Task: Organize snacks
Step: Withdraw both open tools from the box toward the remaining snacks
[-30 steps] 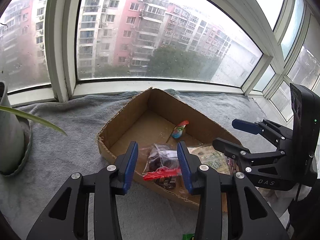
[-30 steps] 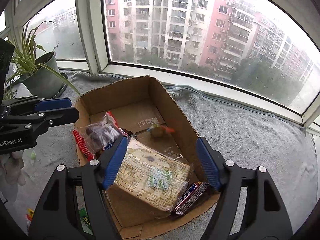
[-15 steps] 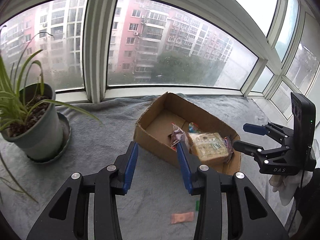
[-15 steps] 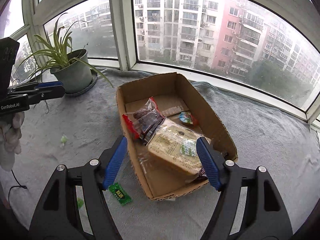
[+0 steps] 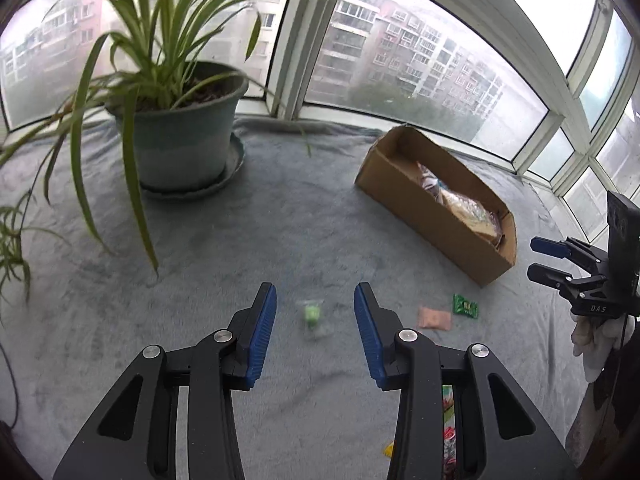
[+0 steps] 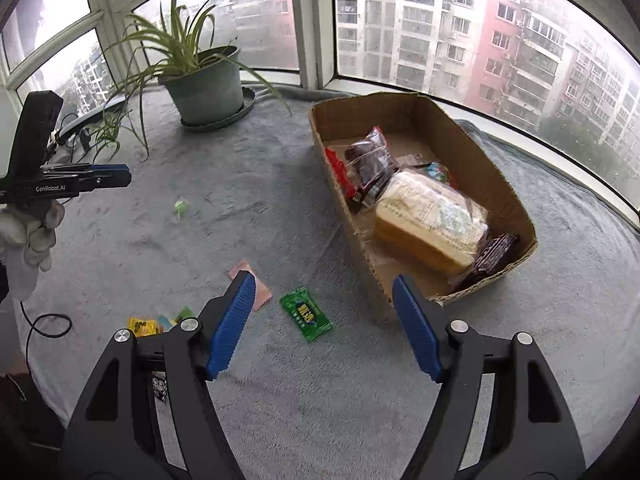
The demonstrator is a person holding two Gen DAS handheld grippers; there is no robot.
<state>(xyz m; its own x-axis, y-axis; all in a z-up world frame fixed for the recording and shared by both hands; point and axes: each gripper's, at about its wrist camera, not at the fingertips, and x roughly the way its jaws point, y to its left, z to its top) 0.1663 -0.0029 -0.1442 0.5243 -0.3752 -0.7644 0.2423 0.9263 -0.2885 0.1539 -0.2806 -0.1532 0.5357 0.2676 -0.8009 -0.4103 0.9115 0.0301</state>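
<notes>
Blue-padded jaws of our left gripper (image 5: 315, 334) stand apart and empty, with a small green sweet (image 5: 312, 314) lying blurred on the grey cloth (image 5: 280, 240) just beyond their tips. We judge this the piece to take next. It is small and its clear wrapper looks slippery, so we should come down straight over it, one pad on each side, and close low against the cloth.

Our right gripper (image 6: 324, 320) is open wider and also holds nothing. The green packet (image 6: 306, 314) lies just ahead between its pads, and a pink packet (image 6: 250, 284) is partly hidden behind its left pad. We should lower onto the green one and leave the pink for later.

Farther right, the box (image 6: 480, 152) already holds a bread bag (image 6: 432, 220) and darker packets. Drops should go into its bare far end. The plant (image 6: 204, 80) stands well clear at far left.
</notes>
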